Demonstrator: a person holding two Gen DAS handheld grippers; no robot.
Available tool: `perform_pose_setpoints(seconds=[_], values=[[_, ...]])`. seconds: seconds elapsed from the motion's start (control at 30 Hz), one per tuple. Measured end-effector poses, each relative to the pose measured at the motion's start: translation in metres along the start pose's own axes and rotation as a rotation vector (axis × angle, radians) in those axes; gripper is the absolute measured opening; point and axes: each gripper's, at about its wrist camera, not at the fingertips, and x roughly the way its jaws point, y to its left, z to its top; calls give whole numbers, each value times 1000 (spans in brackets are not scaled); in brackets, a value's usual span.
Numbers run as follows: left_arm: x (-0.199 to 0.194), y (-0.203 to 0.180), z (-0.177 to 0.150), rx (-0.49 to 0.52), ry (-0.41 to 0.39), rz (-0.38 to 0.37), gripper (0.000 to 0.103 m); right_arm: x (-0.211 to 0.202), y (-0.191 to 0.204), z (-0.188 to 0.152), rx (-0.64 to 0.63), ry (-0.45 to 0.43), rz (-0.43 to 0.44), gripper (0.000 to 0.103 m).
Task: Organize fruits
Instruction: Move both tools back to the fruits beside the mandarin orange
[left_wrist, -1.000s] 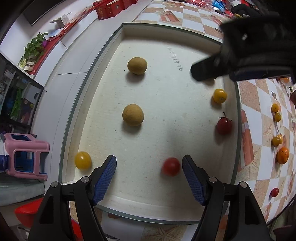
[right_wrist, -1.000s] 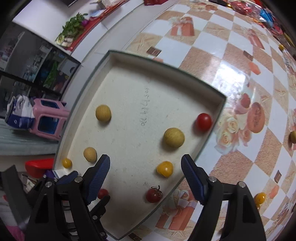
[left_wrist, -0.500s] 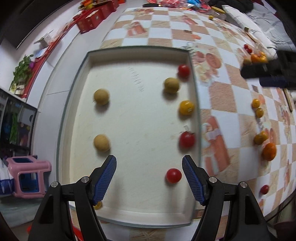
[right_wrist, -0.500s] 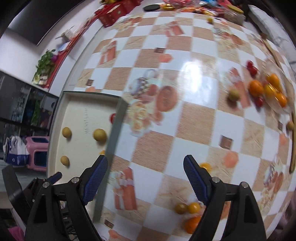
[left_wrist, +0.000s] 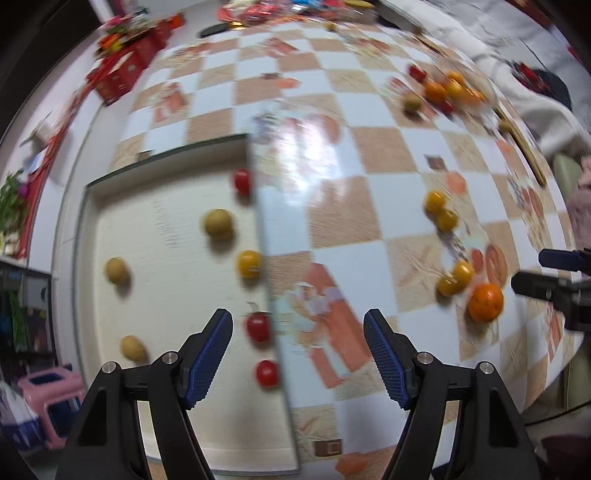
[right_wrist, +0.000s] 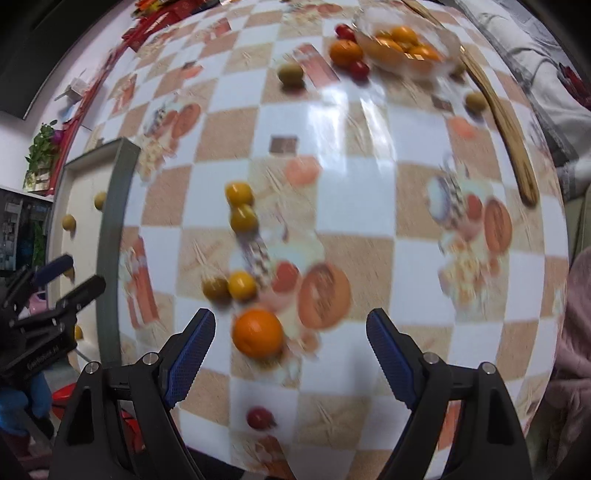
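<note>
Checkered surface (right_wrist: 354, 266), blurry. Tray (left_wrist: 166, 424) on its left part, holding brown-yellow, yellow and red fruits along its right wall. Glass bowl (right_wrist: 447, 40) of oranges at far side, more fruit beside it. Loose on surface: orange (right_wrist: 258, 338), yellow fruits (right_wrist: 240, 284) just behind it, red fruit (right_wrist: 258, 417) nearer the edge. Left tongs (left_wrist: 297, 358) open, empty, over tray's right wall, red tomato (left_wrist: 258, 325) between blades' line. Right tongs (right_wrist: 290, 354) open, empty, above the orange, not touching.
</note>
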Motion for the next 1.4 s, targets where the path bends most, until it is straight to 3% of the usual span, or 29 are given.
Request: perform_pose_setpoints(seconds=[0.33,0.63,0.73,0.87,1.03,1.2,1.4], values=[[27,-56,1,189,49,-56,75,20,-4,-78,-95,98,19,87],[42,-90,11,286,44,-98,75,27,-9,-98,-42,81,19,86],[47,-98,15,298,44,-96,75,30,-10,-102,-38,75,13,82],[51,-106,20,295,43,-105,75,36,-1,-105,-66,76,10,72],[55,-110,25,275,48,-94,72,42,16,-110,-136,69,-17,71],[53,-112,24,287,44,-85,59,44,30,-104,-166,49,-49,67],[49,-122,18,298,39,-82,42,48,54,-100,-219,36,-118,43]])
